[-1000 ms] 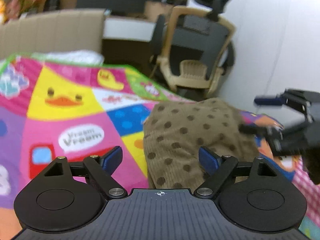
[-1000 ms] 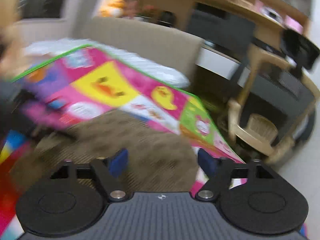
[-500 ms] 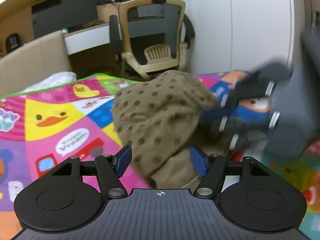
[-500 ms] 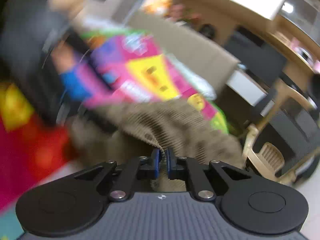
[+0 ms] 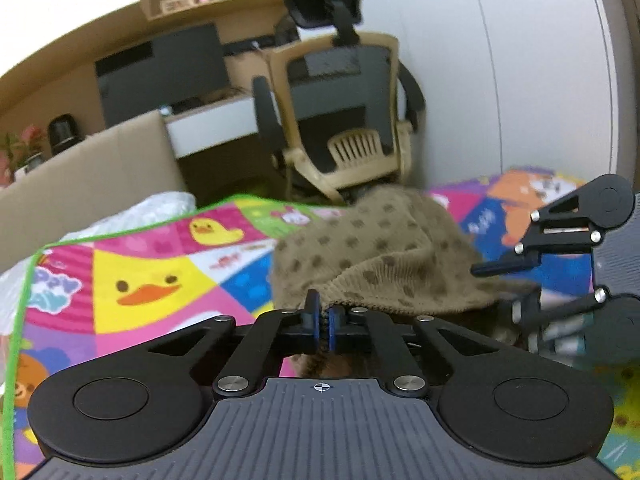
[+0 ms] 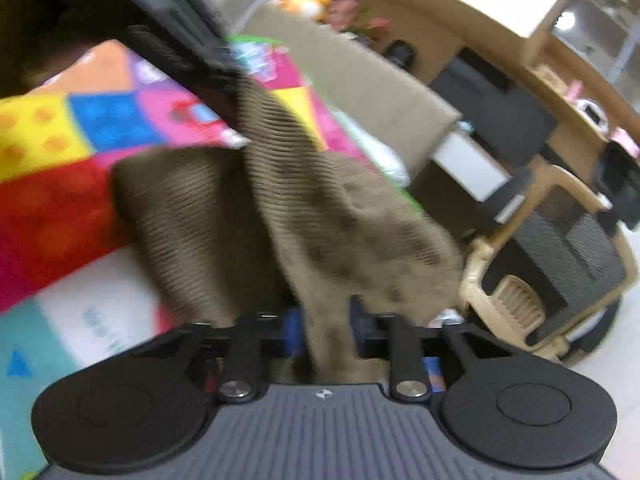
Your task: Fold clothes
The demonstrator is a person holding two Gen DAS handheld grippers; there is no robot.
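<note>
Your left gripper (image 5: 323, 322) now has its fingers pressed together on the near hem of the brown ribbed garment with dark polka dots (image 5: 376, 256); half a second ago those fingers were wide apart and empty, so this side has just been taken. Your right gripper (image 6: 326, 330) has its fingers clamped on a thick bunch of the same cloth, a grip it already had half a second ago. In the left wrist view the right gripper sits at the far right, at the garment's other end. The garment hangs stretched between the two grippers, lifted off the bright cartoon-patterned play mat (image 5: 132, 284) on the floor, with part of it sagging toward the mat below. With both ends held, you look ready to spread it flat or bring the edges together for a first fold. A beige office chair (image 5: 344, 120) stands beyond the mat.
</note>
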